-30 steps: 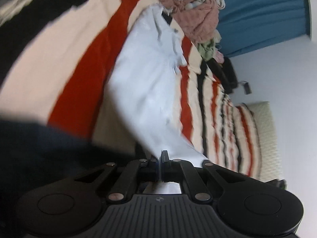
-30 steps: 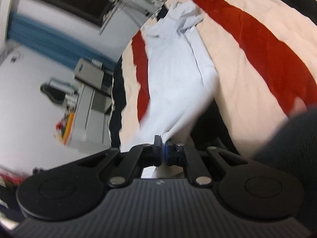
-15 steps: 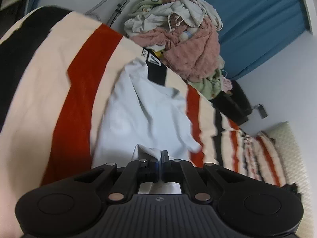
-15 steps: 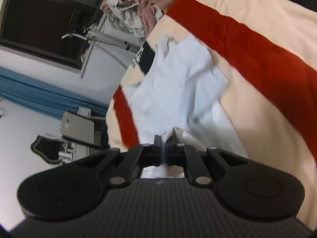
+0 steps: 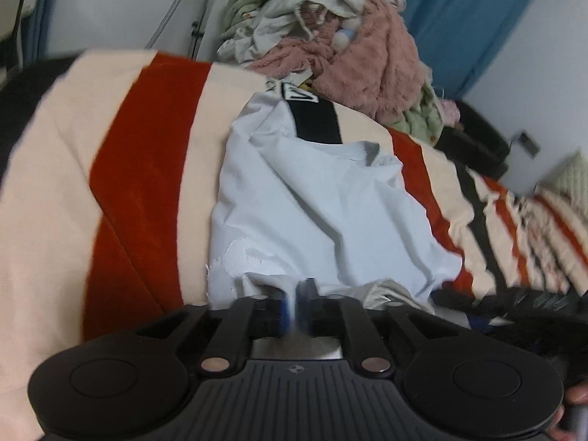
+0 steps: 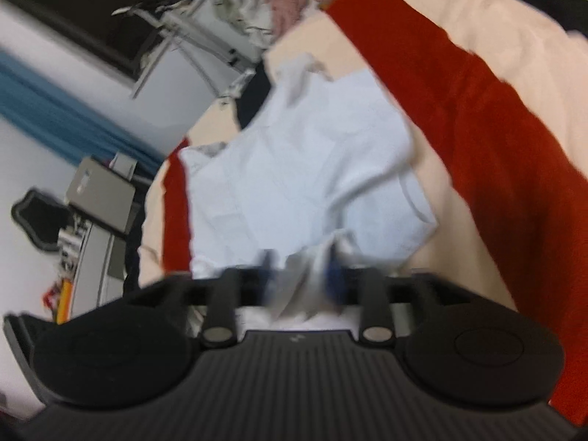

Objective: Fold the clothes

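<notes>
Bed: striped blanket (image 5: 147,169) in cream, red and black carries everything; blue curtain (image 5: 459,18) and pale wall stand behind it.
Garment: my pale blue shirt (image 5: 312,202) lies rumpled on the blanket, its near edge gathered up at my tongs.
Long axis: it runs away from me toward the head of the bed, near edge at the tongs, far end by a black panel (image 5: 316,121).
Left tongs (image 5: 297,305): jaws nearly together, pinching the near edge of the shirt just left of its middle.
Right tongs (image 6: 299,279): jaws stand apart with a bunch of shirt cloth between them; the frame is blurred, so I cannot tell whether they grip it.
Why held so: I judge both tongs sit on the same near edge so the cloth can be carried as one straight line over the rest.
Stage: creases cross the shirt; whether a fold is being laid or smoothed, I cannot settle.
Beyond: heap of clothes (image 5: 330,36), pink fleece uppermost, sits at the far end, apart from the shirt.
</notes>
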`<state>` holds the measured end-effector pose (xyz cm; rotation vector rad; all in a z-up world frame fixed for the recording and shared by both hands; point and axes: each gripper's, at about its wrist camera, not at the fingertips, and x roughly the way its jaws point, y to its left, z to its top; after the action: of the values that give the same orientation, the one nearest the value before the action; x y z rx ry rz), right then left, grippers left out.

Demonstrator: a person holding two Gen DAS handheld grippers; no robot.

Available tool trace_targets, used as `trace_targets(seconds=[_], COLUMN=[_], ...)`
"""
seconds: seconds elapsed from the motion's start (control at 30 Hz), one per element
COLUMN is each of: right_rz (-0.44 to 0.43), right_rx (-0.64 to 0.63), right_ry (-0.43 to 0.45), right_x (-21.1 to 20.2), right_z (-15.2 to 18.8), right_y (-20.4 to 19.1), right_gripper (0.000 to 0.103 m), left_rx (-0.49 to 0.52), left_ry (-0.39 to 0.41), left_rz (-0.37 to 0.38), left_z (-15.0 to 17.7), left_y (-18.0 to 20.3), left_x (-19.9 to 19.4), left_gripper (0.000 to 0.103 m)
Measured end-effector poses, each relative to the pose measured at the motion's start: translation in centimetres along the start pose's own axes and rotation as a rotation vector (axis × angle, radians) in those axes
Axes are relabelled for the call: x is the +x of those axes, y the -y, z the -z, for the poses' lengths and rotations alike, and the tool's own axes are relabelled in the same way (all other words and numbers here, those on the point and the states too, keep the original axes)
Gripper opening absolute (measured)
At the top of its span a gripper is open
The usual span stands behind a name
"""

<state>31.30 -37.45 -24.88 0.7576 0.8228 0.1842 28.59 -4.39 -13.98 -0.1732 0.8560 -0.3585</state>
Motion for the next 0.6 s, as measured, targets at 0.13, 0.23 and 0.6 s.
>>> trace_targets(seconds=[0.13, 0.23, 0.6], right_rz=[-0.007, 0.016, 0.12], right_rx=[-0.102, -0.18, -0.467], right_ry=[0.048, 0.088, 0.309], right_x=[-4.0, -7.5, -19.2], right_z=[0.8, 1.7, 9.2], right_y=[-3.5, -6.2, -11.1], right_gripper=[0.071, 0.071, 0.071], left_rx=[0.074, 0.114, 0.173], left_ry=[0.075, 0.132, 0.291], left_rz=[-0.03, -0.055, -0.072], left_z=[-0.5, -0.3, 7.1], left_y=[2.3, 4.1, 7.6], left_x=[-5.2, -9.8, -22.2], left_gripper=[0.06, 0.073, 0.082])
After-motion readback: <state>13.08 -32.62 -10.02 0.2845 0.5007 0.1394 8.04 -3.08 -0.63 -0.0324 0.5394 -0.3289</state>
